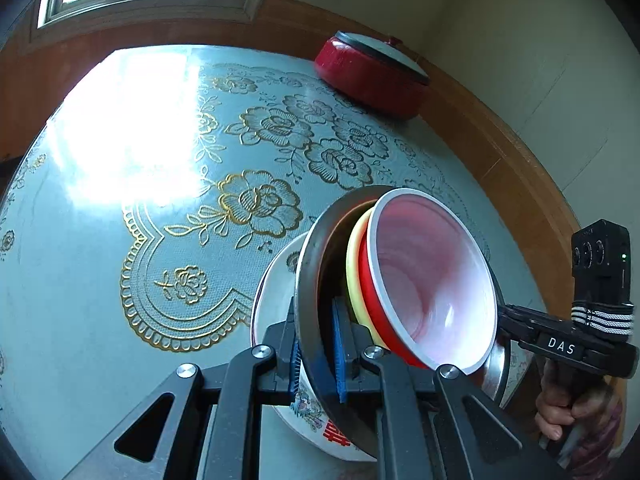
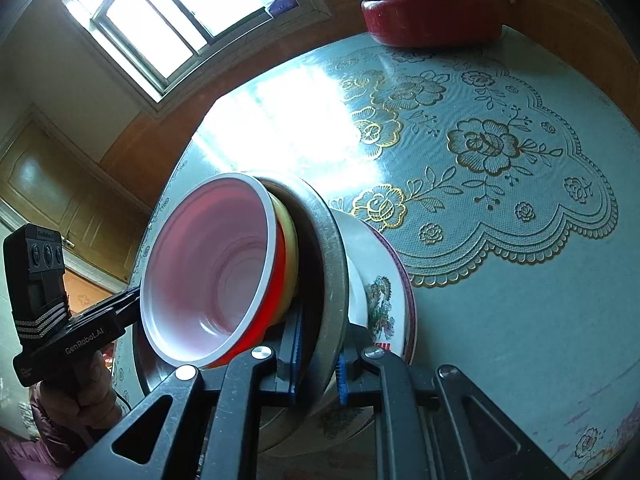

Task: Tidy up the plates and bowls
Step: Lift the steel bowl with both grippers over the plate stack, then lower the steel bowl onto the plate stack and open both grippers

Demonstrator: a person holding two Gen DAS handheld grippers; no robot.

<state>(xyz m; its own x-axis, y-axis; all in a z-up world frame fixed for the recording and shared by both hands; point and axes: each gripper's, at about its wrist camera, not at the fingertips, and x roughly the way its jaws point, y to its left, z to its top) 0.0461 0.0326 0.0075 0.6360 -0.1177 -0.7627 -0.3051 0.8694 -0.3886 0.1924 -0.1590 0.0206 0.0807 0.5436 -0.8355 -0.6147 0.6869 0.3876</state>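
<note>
A: Jaws on both sides clamped tight. Left gripper (image 1: 318,354) pinches the metal bowl (image 1: 310,264) at its rim, blue pads either side of the wall.
B: Right one?
A: Same. Right gripper (image 2: 318,364) is closed on the opposite rim of that metal bowl, seen in the right wrist view.
B: What's inside?
A: Yellow bowl (image 1: 354,260) nested in it, red bowl (image 1: 432,280) with a white inside nested in that. Stack is tilted.
B: Below?
A: White floral plate (image 2: 380,280) right under the metal bowl, on the surface (image 2: 500,340), near its front edge. Can't tell if they touch.
B: Anything else?
A: Red lidded pot (image 2: 430,12) at the far edge, well apart. A hand (image 1: 560,408) grips the right handle.
</note>
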